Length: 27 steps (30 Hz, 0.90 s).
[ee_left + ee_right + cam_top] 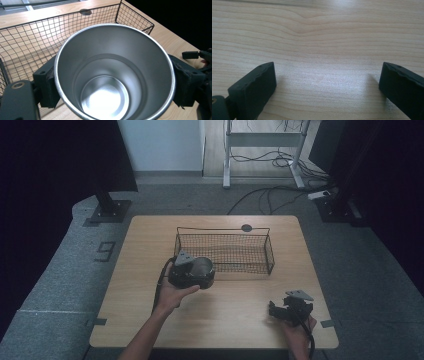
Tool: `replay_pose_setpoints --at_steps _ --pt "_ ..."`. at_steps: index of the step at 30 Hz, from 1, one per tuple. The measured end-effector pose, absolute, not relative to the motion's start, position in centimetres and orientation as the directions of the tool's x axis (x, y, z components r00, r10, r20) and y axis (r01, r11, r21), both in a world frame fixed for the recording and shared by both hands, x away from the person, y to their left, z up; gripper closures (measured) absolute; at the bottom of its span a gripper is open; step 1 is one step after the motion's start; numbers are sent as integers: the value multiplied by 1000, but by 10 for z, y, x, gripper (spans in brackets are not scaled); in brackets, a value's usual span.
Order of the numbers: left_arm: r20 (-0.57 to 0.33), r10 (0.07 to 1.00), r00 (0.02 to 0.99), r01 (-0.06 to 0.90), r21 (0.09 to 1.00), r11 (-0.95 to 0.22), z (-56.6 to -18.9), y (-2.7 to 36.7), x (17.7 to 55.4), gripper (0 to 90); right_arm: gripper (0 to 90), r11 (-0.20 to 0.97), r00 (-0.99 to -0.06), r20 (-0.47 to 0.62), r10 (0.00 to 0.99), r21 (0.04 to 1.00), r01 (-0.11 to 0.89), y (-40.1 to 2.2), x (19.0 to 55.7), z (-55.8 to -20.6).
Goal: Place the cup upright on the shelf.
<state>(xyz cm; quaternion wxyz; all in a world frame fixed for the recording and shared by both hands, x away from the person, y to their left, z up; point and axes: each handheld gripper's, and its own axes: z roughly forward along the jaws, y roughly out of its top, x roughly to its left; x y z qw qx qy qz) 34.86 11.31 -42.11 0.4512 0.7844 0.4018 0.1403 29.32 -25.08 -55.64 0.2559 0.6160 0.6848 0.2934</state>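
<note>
A steel cup [115, 72] is clamped between the two jaws of my left gripper [113, 85], its open mouth facing the camera and its inside empty. From above, the cup [202, 268] and left gripper [192, 272] sit just in front of the black wire basket [225, 251], near its left front corner. The basket [30, 42] stands right behind the cup and holds nothing I can see. My right gripper [280, 312] rests near the table's front right, jaws wide apart over bare wood [324, 75].
The wooden table [150, 235] has a dark round grommet [246, 227] at its far edge behind the basket. Black stands and cables lie on the carpet beyond the table. Bare wood stretches between the two grippers.
</note>
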Motion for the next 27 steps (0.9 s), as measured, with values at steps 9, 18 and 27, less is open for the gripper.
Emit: replay_pose_setpoints --at_steps 9,18,27 --pt "-147 765 627 510 819 -261 -422 116 358 150 11 69 -109 10 994 718 693 -251 293 -556" --pt "-144 771 621 514 817 -262 -422 116 367 150 10 70 -110 10 994 718 692 -251 293 -557" --pt "-128 774 621 507 818 -271 -422 112 379 150 10 71 -112 10 994 717 694 -251 293 -556"
